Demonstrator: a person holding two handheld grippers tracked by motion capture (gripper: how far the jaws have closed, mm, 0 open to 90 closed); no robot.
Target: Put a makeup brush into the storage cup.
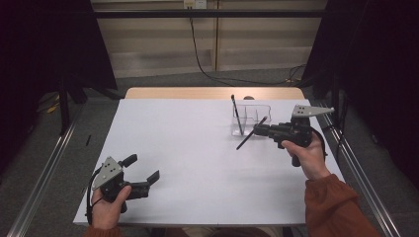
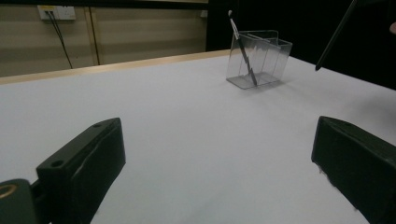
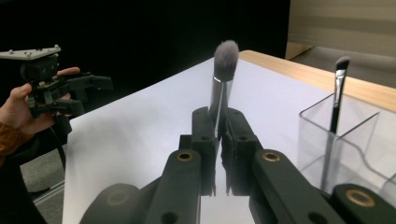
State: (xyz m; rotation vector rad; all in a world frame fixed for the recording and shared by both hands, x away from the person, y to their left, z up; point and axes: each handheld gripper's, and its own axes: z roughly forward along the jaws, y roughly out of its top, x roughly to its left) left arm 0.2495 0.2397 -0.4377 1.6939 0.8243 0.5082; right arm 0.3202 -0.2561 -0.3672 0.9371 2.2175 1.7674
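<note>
My right gripper [image 1: 260, 130] [image 3: 219, 122] is shut on a makeup brush [image 1: 245, 139] with a fluffy grey head [image 3: 226, 53] and a silver ferrule. It holds the brush slanted above the table, just in front of a clear plastic organizer [image 1: 257, 114] [image 2: 266, 58] [image 3: 348, 140]. The brush's black handle [image 2: 334, 37] points down toward the table. A thin angled brush [image 1: 236, 113] [image 2: 241, 45] [image 3: 338, 91] stands in the organizer's left compartment. My left gripper [image 1: 142, 169] [image 2: 218, 140] rests low at the table's near left, open with nothing between its jaws.
The white table [image 1: 197, 148] has a wooden strip [image 1: 212, 93] along its far edge. Dark curtains hang at both sides, and a cable [image 1: 197, 54] runs down the back wall. The person's left hand [image 3: 21, 109] with its gripper is in the right gripper view.
</note>
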